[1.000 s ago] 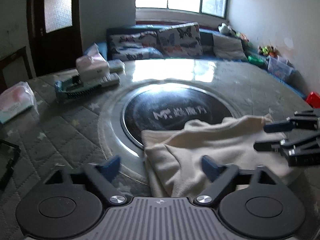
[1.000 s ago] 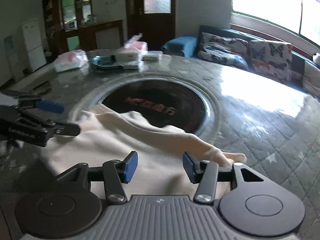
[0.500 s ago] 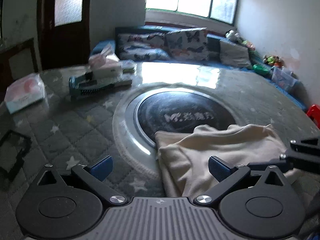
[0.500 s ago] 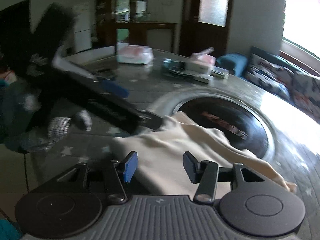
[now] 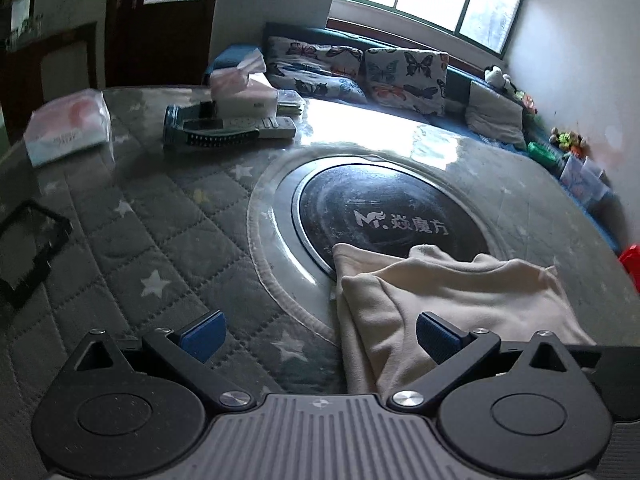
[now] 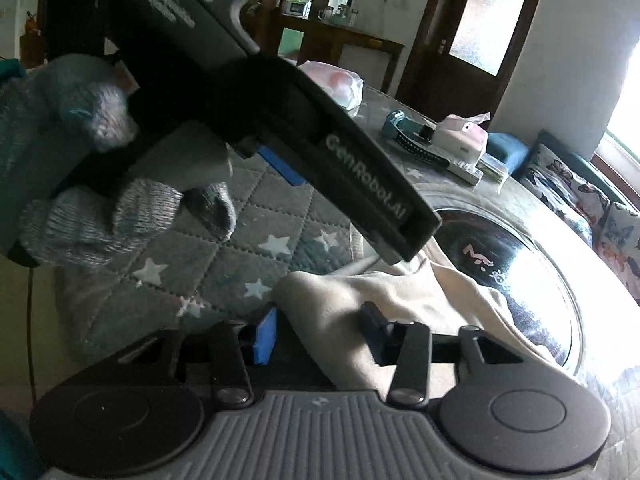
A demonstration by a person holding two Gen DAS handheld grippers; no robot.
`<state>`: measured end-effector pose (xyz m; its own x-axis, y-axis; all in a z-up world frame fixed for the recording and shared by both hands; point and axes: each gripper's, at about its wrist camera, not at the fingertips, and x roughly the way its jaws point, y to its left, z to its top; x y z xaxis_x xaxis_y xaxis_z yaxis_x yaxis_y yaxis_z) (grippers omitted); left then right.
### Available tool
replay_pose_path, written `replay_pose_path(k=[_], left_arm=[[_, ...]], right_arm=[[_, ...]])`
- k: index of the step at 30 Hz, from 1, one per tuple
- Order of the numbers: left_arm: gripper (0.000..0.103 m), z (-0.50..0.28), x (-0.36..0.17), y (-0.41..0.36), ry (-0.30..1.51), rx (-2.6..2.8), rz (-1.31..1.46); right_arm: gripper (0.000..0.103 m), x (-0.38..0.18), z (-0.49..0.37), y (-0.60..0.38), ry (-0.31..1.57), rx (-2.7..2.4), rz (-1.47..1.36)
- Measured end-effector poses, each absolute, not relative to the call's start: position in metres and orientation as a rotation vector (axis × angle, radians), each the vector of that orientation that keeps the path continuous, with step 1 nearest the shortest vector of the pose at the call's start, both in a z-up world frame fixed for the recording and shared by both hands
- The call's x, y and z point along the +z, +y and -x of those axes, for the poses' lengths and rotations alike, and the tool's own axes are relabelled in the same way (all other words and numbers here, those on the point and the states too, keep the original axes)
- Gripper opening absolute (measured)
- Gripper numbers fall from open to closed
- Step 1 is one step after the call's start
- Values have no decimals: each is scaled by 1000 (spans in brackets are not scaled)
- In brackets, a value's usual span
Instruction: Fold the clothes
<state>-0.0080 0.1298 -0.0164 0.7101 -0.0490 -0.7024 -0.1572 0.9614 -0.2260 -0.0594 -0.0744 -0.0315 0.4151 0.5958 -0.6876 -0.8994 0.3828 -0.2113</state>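
A cream garment [image 5: 448,300] lies folded on the round table, partly over the black centre disc [image 5: 380,216]. It also shows in the right wrist view [image 6: 400,312]. My left gripper [image 5: 320,336] is open and empty, above the garment's near left edge. My right gripper [image 6: 320,334] is open, its fingers either side of a raised fold of the garment. The left gripper's body [image 6: 320,140], held by a gloved hand [image 6: 100,216], passes close in front of the right wrist camera.
A tissue box [image 5: 244,92], remote controls and a comb [image 5: 224,128] sit at the far left of the table. A tissue pack [image 5: 68,128] and a black frame [image 5: 28,248] lie further left. A sofa with butterfly cushions [image 5: 360,72] stands behind.
The left gripper has drawn back and to the left of the garment. The right gripper has swung left and lowered onto the garment's near edge, so the left gripper now fills its view.
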Motion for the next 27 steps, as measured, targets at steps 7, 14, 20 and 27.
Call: replay_pose_path(k=[7, 14, 20, 27], left_arm=[[99, 8, -22, 139, 814, 25, 473], [97, 5, -29, 138, 845, -4, 656], [84, -7, -32, 132, 864, -12, 740], [28, -18, -44, 126, 903, -34, 787]], right_arm=[[17, -19, 43, -91, 615, 1013, 469], [14, -7, 29, -114, 651, 1020, 315], [13, 7, 20, -131, 663, 1031, 221], [13, 6, 18, -136, 676, 1056, 208]])
